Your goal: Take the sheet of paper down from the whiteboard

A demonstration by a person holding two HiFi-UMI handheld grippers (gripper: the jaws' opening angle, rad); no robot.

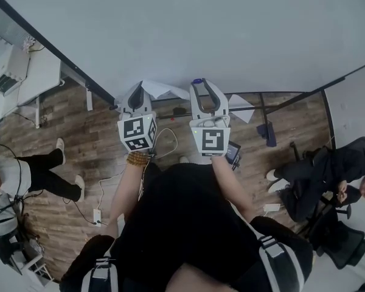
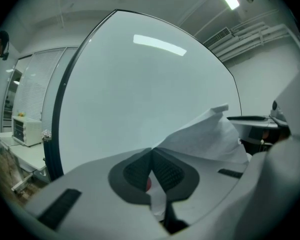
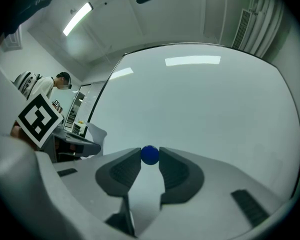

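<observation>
Though half behind paper, red speck in left hand-held gripper

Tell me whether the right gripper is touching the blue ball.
Touching. The right gripper view shows the right gripper pinching the blue ball, no gap either side.

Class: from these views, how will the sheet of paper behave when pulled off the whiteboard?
Probably floppy: the sheet of paper buckles and folds beyond the left gripper pinching it. Likely very light, being one thin sheet; it may tear if tugged hard.
</observation>
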